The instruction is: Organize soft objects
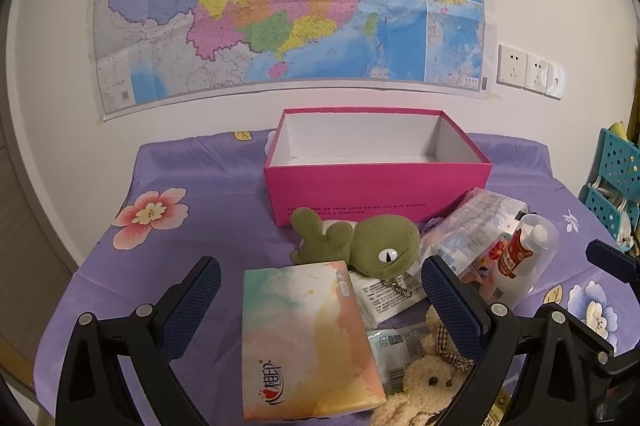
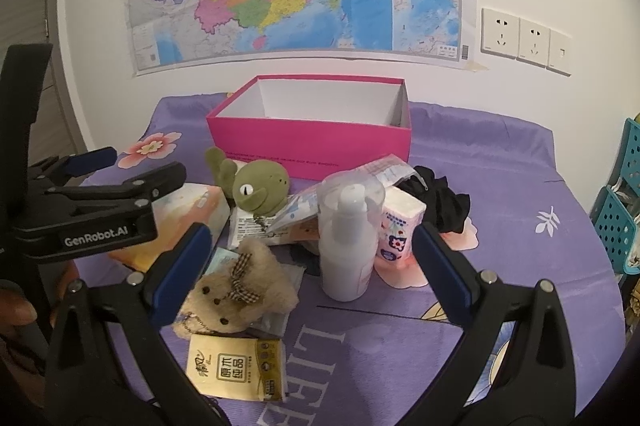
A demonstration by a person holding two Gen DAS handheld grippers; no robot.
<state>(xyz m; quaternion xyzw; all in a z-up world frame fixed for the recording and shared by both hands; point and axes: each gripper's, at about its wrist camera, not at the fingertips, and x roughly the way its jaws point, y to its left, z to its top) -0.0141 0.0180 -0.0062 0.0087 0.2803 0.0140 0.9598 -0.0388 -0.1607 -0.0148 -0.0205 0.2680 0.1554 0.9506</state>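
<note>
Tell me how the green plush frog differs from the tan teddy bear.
The green plush frog is smooth, olive and lies against the pink box; the tan teddy bear is shaggy, beige and sits nearer the grippers. The frog is bare; the bear wears a checked bow. The frog shows one white eye, the bear two dark eyes. Both are soft toys outside the box.

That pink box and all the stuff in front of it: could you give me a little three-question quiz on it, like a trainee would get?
1. True or false: the pink box already holds a toy.
2. Which lies nearest the box? A) green plush frog B) beige teddy bear C) yellow tissue pack
3. Fill in: the left gripper is open around the pastel ____ pack.

Key
1. False: what shows of its inside is bare.
2. A.
3. Tissue. The right gripper is open too, holding nothing.
</note>
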